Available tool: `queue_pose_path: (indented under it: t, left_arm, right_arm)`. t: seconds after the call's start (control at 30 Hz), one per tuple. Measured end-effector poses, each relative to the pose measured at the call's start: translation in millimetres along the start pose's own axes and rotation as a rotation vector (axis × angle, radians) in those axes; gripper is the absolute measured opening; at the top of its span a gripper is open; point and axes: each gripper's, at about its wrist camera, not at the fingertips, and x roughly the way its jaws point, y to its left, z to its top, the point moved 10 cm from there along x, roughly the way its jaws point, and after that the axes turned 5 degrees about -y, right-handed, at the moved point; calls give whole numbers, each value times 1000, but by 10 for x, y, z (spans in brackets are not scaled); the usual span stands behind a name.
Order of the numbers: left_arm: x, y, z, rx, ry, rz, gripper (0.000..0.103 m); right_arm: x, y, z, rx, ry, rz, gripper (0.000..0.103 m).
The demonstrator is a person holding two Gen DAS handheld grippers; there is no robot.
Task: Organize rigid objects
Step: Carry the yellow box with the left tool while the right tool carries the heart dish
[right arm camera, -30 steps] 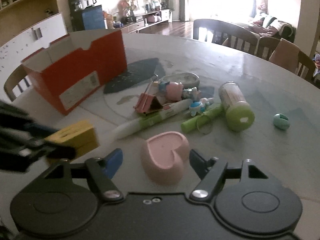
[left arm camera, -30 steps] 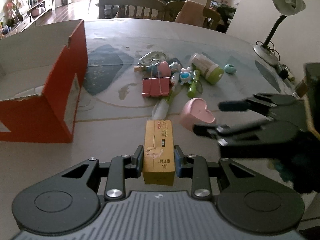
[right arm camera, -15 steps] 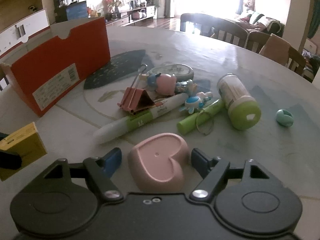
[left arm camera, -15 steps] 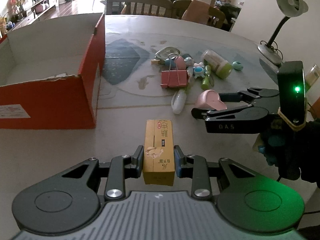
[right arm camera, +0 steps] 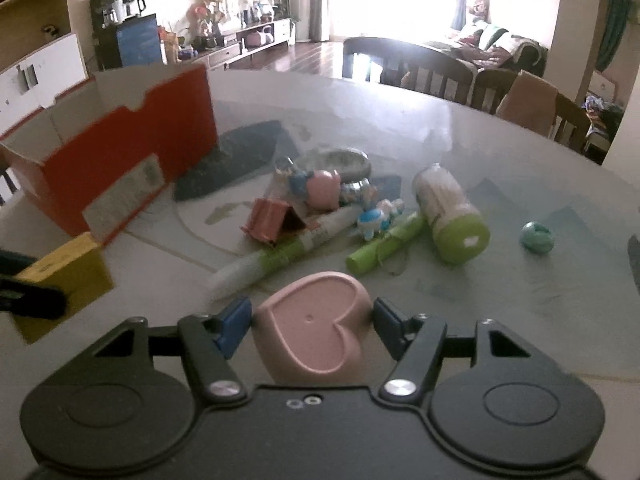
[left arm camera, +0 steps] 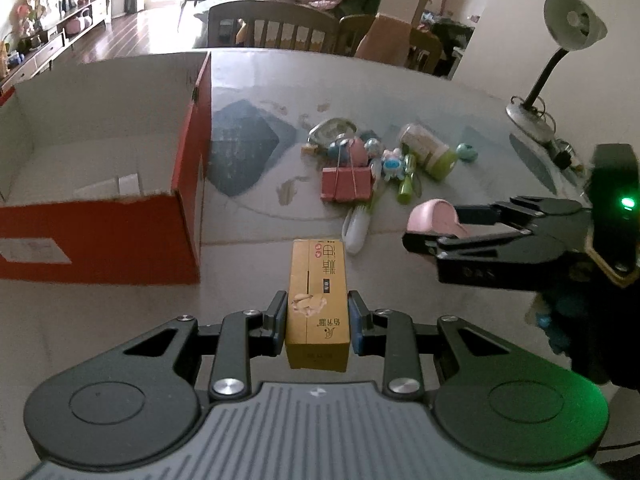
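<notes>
Yellow rectangular cardboard carton (left arm camera: 318, 300) with printed characters sits clamped between the blue pads of my left gripper (left arm camera: 318, 322), which grips it on both long sides at 6 o'clock of the left wrist view. It is lifted a little above the grey round table (left arm camera: 460, 112) (I cannot tell how high). At 9 o'clock stands the open red cardboard box (left arm camera: 104, 240), white inside, just beside the carton's path.

My right gripper (right arm camera: 312, 320) is closed on the pink heart-shaped plastic container (right arm camera: 312, 332), both pads touching its sides; in the left wrist view this gripper appears at 3 o'clock.

At 12 o'clock of the right wrist view lies the pile: a pink binder clip (right arm camera: 272, 222), a long white-and-green pen (right arm camera: 280, 254), a green marker (right arm camera: 384, 242), a clear jar with a green lid (right arm camera: 450, 216) lying on its side, and a small teal ball (right arm camera: 537, 238) at 2 o'clock, apart from the rest.
</notes>
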Motion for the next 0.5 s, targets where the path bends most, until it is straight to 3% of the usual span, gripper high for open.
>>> queue_pose_path:
  t: [0.5]
  left_arm:
    - [-448,294,593,-24,-119,-20,30]
  right_arm:
    - [-675,709,912,-57,-113,62,66]
